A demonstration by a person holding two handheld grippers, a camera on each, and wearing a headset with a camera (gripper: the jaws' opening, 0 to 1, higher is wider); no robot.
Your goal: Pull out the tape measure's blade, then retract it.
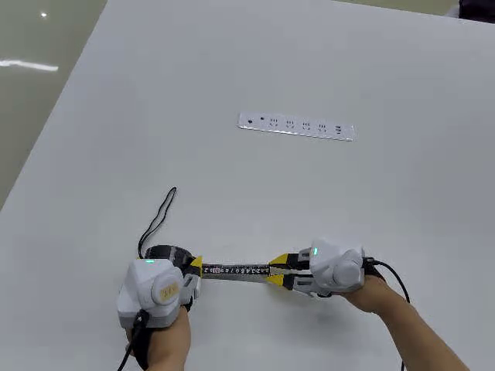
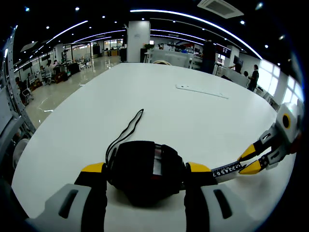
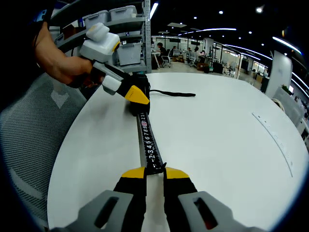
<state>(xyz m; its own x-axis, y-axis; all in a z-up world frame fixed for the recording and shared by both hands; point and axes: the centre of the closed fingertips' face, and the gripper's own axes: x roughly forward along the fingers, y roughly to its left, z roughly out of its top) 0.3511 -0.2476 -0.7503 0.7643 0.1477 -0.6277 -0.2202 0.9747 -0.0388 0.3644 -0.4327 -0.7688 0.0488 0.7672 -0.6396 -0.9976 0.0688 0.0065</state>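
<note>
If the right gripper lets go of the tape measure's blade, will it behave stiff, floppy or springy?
Probably stiff over this short length: the blade runs straight from the case to the right gripper. Being thin and narrow, it would likely buckle if pushed sideways. Released, it may snap back into the case.

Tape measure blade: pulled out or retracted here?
Out, partly: a short numbered stretch of blade runs from the black case in the left gripper to the right gripper, shut on its tip.
</note>
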